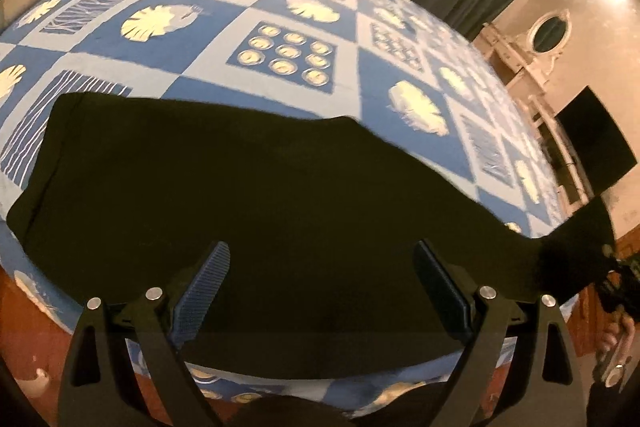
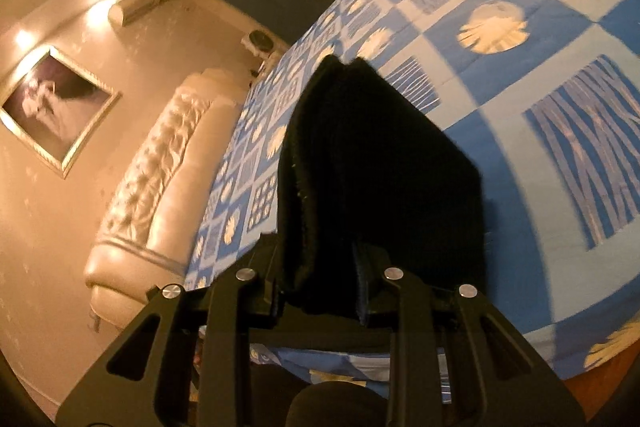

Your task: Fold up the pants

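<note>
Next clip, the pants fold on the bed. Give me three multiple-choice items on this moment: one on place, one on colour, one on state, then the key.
1. Where do the pants lie?
A. on a patterned bedspread
B. on the floor
C. on a chair

2. What colour are the pants?
A. white
B. red
C. black

3. How are the right tongs?
A. wide open, empty
B. shut on the pants
C. out of view

Key: 1 A, blue checks show all round the cloth; 2 C, both views show it black; 3 B, cloth fills the gap between the pads, while the left tongs stand open.

2 close wrist views, shared bedspread point(image 1: 304, 11)
</note>
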`<action>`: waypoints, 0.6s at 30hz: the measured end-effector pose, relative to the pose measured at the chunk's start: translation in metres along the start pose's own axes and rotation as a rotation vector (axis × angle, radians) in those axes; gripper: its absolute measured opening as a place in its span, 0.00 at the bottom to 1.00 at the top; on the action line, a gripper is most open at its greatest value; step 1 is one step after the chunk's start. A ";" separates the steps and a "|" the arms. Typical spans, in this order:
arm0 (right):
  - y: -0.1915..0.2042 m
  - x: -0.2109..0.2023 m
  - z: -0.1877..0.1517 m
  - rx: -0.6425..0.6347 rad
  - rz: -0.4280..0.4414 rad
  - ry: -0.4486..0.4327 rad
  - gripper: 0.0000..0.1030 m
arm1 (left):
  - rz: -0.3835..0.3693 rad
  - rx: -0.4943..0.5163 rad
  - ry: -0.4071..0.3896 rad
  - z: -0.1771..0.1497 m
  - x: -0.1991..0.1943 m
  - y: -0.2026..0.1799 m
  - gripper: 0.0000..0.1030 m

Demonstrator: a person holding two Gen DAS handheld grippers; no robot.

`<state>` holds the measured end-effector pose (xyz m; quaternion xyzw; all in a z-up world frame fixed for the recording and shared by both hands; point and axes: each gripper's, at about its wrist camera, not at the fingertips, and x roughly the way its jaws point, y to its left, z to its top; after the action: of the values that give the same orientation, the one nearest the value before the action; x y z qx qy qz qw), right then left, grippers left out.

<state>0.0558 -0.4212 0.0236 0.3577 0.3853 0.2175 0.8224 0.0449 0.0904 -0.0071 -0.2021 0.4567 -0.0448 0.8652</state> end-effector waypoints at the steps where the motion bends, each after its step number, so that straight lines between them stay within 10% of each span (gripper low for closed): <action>1: 0.005 0.008 -0.003 -0.008 -0.005 0.014 0.24 | -0.013 -0.002 -0.004 -0.001 -0.001 -0.003 0.89; 18: 0.049 0.152 -0.081 -0.136 -0.105 0.221 0.21 | -0.056 0.082 -0.004 -0.007 0.003 -0.034 0.89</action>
<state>0.0805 -0.2593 -0.0484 0.2543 0.4761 0.2377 0.8076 0.0446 0.0566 0.0006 -0.1792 0.4471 -0.0870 0.8720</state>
